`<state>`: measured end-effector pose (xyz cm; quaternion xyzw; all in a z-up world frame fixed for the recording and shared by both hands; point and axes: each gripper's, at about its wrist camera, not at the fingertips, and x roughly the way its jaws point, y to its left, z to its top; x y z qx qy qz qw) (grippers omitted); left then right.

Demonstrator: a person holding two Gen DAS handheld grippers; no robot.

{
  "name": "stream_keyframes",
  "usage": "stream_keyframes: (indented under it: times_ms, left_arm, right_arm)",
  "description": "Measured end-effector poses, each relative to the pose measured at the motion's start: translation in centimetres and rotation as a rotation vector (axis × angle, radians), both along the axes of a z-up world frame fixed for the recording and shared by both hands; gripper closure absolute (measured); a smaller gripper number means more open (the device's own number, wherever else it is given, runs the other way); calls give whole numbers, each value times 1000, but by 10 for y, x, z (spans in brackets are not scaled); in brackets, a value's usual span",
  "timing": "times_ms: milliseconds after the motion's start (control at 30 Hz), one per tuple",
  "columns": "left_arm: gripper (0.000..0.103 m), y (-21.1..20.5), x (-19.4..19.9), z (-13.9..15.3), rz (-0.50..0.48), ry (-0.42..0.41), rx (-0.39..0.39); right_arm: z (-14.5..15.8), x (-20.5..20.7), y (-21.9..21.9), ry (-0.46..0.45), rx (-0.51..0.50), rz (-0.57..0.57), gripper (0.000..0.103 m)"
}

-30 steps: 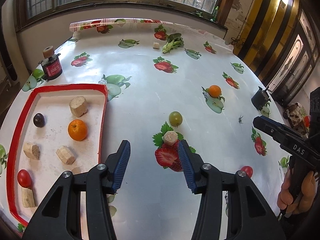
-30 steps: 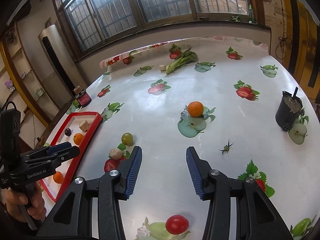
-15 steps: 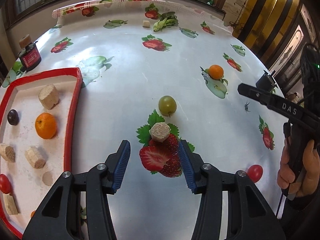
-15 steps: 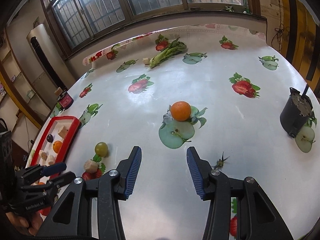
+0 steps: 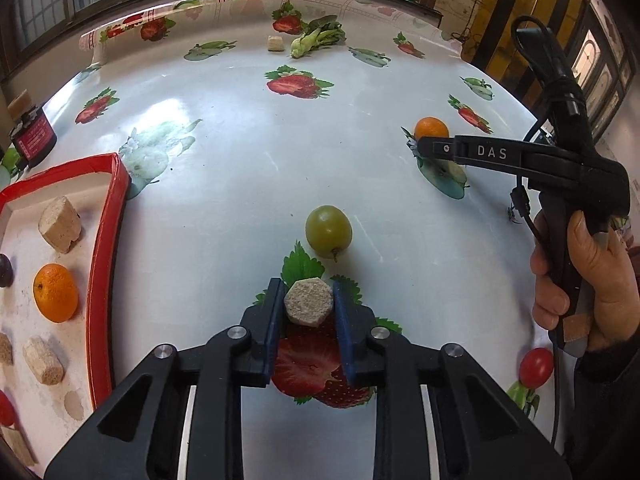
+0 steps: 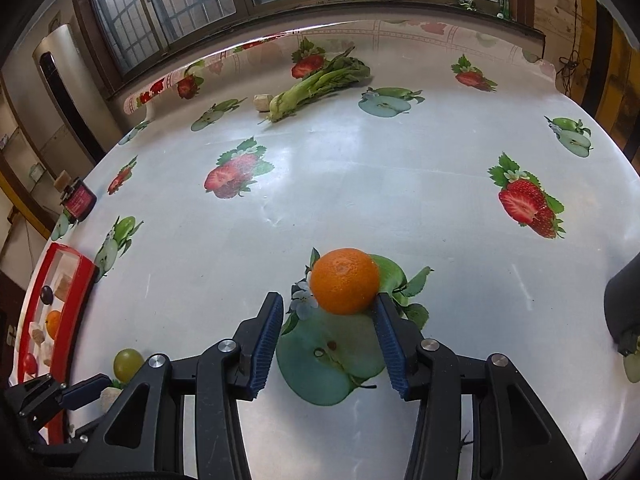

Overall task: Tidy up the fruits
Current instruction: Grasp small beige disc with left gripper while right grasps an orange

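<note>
My left gripper (image 5: 308,294) is shut on a beige hexagonal cork block (image 5: 308,301) on the tablecloth. A green grape (image 5: 328,228) lies just beyond it. My right gripper (image 6: 328,312) is open, its right fingertip touching an orange (image 6: 345,281) that sits just ahead, between the tips. The right gripper also shows in the left wrist view (image 5: 430,148), next to that orange (image 5: 431,128). A red-rimmed tray (image 5: 105,248) at the left holds an orange (image 5: 55,292), a dark grape, red tomatoes and several cork blocks. A red tomato (image 5: 536,367) lies at the right.
A leafy green vegetable (image 6: 316,84) and a cork block (image 6: 263,102) lie at the table's far side. A dark jar (image 6: 78,200) stands at the left edge, and a black cup (image 6: 624,308) at the right edge.
My left gripper moved forward and closed on the cork block. My right gripper moved forward to the orange, which now sits at its fingertips.
</note>
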<state>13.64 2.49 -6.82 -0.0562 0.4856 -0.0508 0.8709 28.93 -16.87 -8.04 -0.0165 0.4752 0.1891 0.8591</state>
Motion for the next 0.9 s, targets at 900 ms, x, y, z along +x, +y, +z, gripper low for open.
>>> stream_keyframes:
  times_ms: [900]
  left_arm:
    - [82, 46, -53, 38, 97, -90, -94]
  right_arm:
    - [29, -136, 24, -3, 80, 175, 66]
